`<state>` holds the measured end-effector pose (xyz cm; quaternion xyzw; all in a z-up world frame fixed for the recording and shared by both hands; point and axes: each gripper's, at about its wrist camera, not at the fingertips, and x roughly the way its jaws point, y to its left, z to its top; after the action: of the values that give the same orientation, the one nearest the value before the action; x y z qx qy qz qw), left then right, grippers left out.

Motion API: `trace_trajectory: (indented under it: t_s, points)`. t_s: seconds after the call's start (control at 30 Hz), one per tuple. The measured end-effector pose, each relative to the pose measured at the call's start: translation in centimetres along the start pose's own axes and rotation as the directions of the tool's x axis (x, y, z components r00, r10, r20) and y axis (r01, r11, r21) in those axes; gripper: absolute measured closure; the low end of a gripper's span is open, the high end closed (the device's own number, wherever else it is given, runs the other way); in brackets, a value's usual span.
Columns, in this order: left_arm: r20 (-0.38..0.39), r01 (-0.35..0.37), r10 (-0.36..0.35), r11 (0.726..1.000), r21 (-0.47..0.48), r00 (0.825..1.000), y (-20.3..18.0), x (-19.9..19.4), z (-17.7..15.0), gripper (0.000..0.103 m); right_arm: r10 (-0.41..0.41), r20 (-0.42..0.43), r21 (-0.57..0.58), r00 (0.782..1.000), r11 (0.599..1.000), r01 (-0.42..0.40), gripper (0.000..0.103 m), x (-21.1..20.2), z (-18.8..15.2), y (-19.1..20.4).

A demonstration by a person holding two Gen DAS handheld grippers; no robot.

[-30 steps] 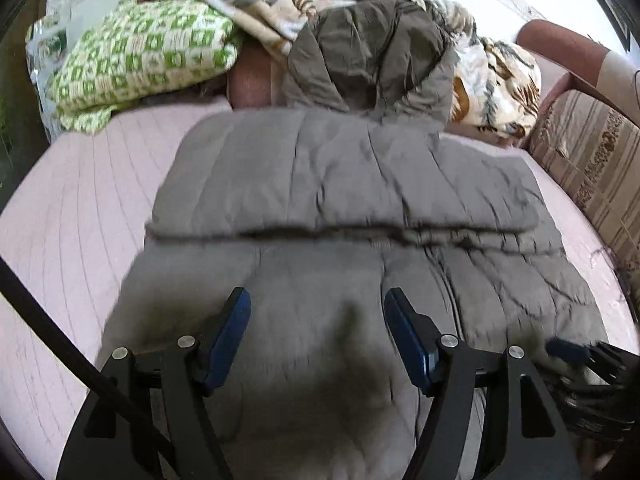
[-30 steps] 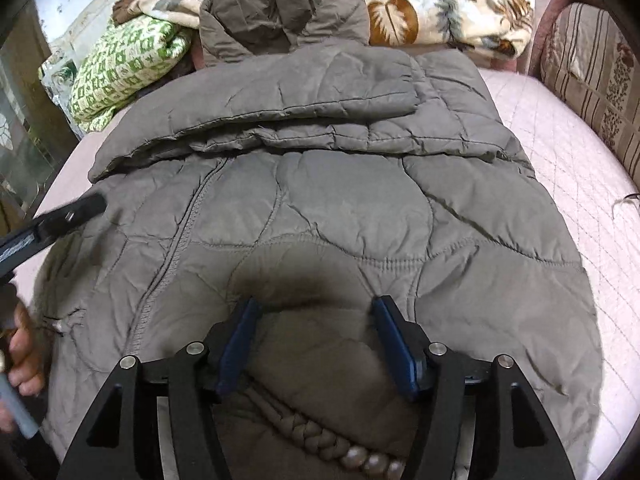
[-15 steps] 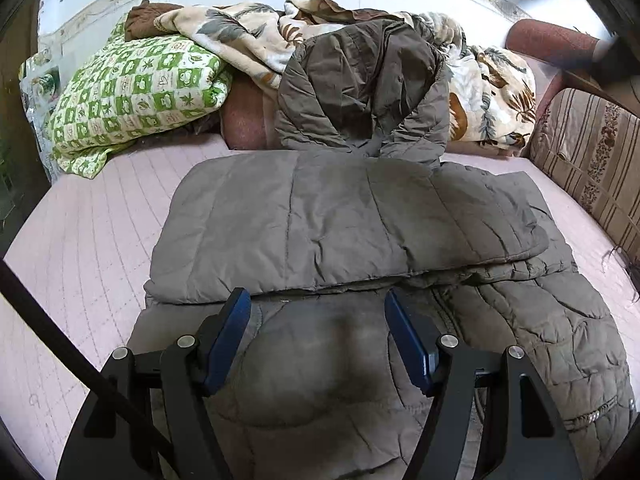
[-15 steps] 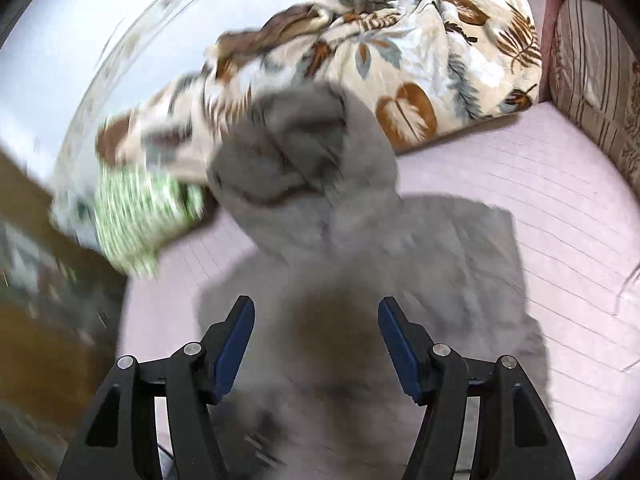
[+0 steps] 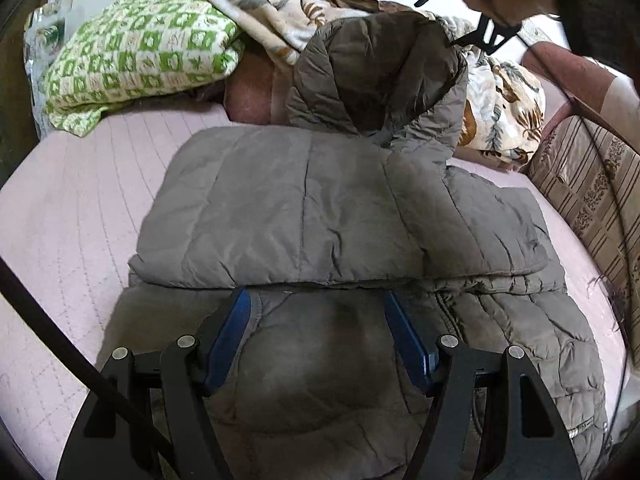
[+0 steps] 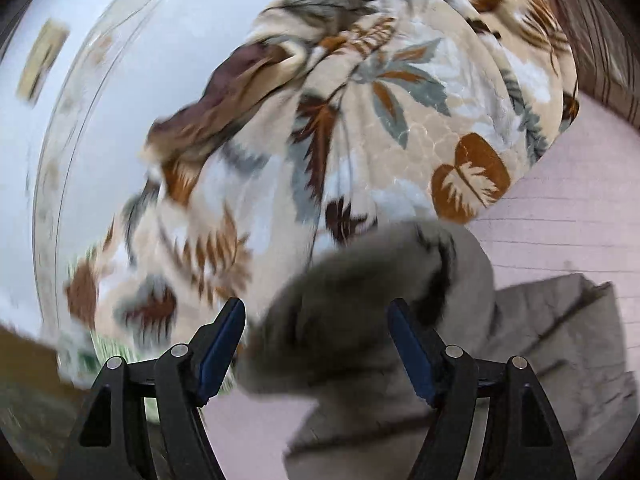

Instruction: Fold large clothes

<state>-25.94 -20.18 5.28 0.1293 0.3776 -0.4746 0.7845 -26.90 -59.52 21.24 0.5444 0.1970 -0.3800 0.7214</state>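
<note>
While both grippers [image 5: 316, 336] [image 6: 316, 340] were spread, holding nothing, the hood [image 5: 380, 76] could flop open if grabbed shallowly.

Your grey quilted jacket [image 5: 304, 216] lies flat on the pink bed [image 5: 68, 216], sleeve folded across, hood [image 5: 372, 76] propped upright behind.

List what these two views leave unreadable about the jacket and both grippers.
- Jacket hem, left wrist view: hidden behind the left gripper and cut off by the bottom edge.
- Hood, right wrist view: smeared by motion blur.
- Right gripper in the left wrist view: only its top shows, cropped at the upper edge.
</note>
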Motion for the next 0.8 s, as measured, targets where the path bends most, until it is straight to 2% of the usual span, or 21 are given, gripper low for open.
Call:
trace_trajectory:
  t_s: [0.13, 0.17, 0.2, 0.23, 0.3, 0.47, 0.8]
  points:
    - [-0.008, 0.005, -0.005, 1.000, 0.016, 1.000, -0.3, 0.5, 0.0, 0.034, -0.037, -0.039, 0.056, 0.999, 0.998, 0.040, 0.026, 3.4, 1.4, -1.0]
    - [-0.007, 0.007, -0.006, 1.000, 0.019, 1.000, -0.3, 0.5, 0.1, 0.034, -0.027, -0.045, 0.066, 0.999, 0.997, 0.030, 0.033, 4.0, 1.4, -1.5]
    - [-0.006, 0.006, -0.006, 1.000, 0.019, 1.000, -0.4, 0.5, 0.1, 0.034, 0.001, -0.031, 0.083, 1.000, 0.997, 0.002, 0.059, 4.1, 1.0, -2.0]
    - [-0.006, 0.005, -0.005, 1.000, 0.015, 1.000, -0.3, 0.5, 0.1, 0.034, 0.021, -0.026, 0.087, 0.999, 0.996, -0.018, 0.076, 4.2, 0.6, -2.4]
    - [-0.008, 0.010, -0.010, 1.000, 0.002, 1.000, -0.1, 0.4, 0.2, 0.034, 0.054, -0.011, 0.067, 0.999, 0.996, -0.053, 0.084, 3.3, -0.6, -3.1]
    - [0.014, 0.025, -0.024, 0.999, -0.041, 1.000, 0.5, -0.4, 0.5, 0.034, 0.140, 0.021, 0.001, 0.990, 0.990, -0.140, 0.089, -1.6, -4.3, -4.4]
    - [0.037, -0.026, 0.028, 0.998, -0.063, 0.999, 1.3, -0.9, 0.8, 0.034, 0.241, -0.006, -0.098, 0.970, 0.966, -0.241, 0.090, -10.7, -14.4, -8.5]
